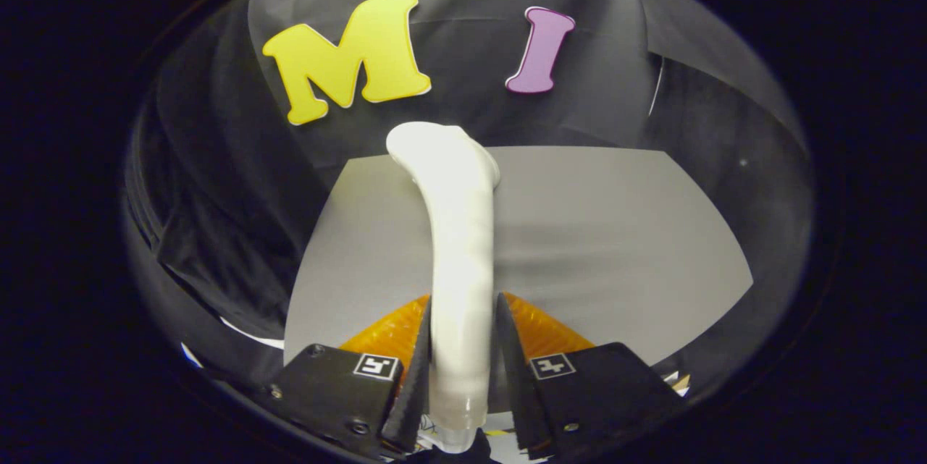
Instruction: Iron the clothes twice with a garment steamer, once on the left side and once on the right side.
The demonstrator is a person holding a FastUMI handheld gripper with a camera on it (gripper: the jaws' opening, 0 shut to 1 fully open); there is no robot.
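Note:
A white garment steamer (460, 232) stands up between my two fingers, its handle clamped by both and its head bending away at the far end. My gripper (462, 301) is shut on that handle. Beyond the fingers lies a flat grey surface (608, 247), which the steamer's head overlaps near its far edge. I cannot tell whether the head touches that surface. Dark cloth (232, 232) hangs to the left of the grey surface; whether it is the garment is unclear.
The booth's black cloth wall (471, 73) rises behind the grey surface. More dark cloth (724, 153) drapes on the right. Small white scraps (250, 334) show beside the left finger's base.

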